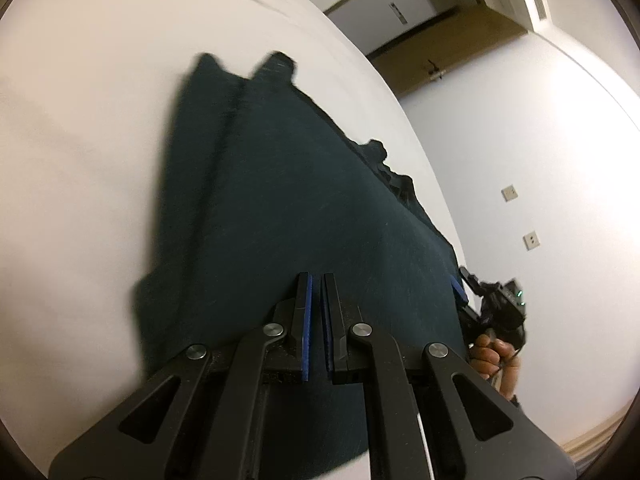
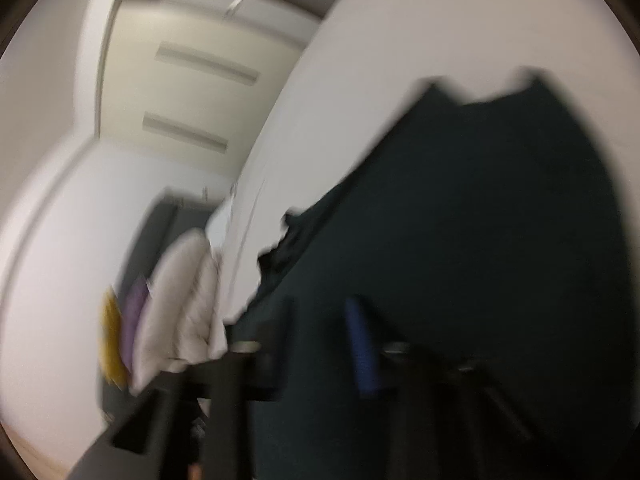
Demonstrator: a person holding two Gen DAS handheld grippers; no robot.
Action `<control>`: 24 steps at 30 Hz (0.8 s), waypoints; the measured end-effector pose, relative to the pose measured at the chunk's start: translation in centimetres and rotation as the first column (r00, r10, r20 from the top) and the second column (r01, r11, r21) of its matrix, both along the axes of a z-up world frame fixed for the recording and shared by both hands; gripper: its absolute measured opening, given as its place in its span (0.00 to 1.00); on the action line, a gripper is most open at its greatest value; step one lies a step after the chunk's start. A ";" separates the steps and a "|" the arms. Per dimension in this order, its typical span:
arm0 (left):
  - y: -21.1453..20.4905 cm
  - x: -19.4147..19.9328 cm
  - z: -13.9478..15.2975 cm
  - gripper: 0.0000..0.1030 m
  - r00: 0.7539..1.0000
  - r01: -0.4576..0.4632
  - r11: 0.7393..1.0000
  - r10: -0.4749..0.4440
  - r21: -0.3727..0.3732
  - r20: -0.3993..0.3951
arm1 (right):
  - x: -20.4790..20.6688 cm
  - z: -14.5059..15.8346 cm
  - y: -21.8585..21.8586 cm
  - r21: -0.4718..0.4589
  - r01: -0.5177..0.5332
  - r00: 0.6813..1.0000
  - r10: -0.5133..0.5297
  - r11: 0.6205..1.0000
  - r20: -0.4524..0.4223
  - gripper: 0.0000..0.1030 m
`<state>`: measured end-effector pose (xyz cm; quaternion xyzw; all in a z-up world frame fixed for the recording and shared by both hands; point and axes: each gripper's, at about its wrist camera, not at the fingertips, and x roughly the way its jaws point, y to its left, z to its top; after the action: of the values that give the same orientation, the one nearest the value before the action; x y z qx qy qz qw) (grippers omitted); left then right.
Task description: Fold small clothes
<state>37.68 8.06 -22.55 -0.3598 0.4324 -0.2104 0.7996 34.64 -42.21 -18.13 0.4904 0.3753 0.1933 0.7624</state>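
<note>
A dark teal garment [image 1: 288,200] lies spread on the white table [image 1: 80,140], its two pointed ends at the far side. My left gripper [image 1: 316,280] is nearly shut over the garment's near edge, with cloth between its blue pads. My right gripper [image 1: 460,288] shows at the garment's right edge, held by a hand. The right wrist view is blurred. There the garment [image 2: 460,240] fills the right half, and my right gripper [image 2: 324,320] sits on its near edge with cloth between the fingers.
A pile of white, purple and yellow clothes [image 2: 168,312] lies at the left in the right wrist view, beyond the table's edge [image 2: 256,200]. White walls with sockets [image 1: 510,193] stand to the right.
</note>
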 end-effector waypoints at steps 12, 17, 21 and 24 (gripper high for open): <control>5.4 -11.1 -0.5 0.31 0.950 -0.311 0.919 0.299 -0.242 -0.087 | -6.7 6.7 2.4 -0.169 0.034 0.994 -0.015 0.985 0.112 0.73; 4.2 -13.1 1.6 0.83 0.936 -0.351 0.898 0.347 -0.267 -0.061 | -6.3 6.2 9.1 -0.200 -0.110 0.987 0.130 0.974 0.091 0.73; 3.1 -13.8 1.7 0.87 0.922 -0.387 0.871 0.372 -0.302 -0.110 | -6.8 6.0 11.4 -0.184 -0.156 0.980 0.176 0.970 0.095 0.73; 2.2 -13.7 1.3 0.87 0.925 -0.379 0.874 0.360 -0.306 -0.117 | -7.1 5.8 12.6 -0.184 -0.183 0.975 0.203 0.966 0.094 0.73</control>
<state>23.96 10.23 -21.21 -0.5674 0.3379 -0.1113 0.7426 27.57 -29.65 -12.29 0.3713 0.3936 0.2604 0.7996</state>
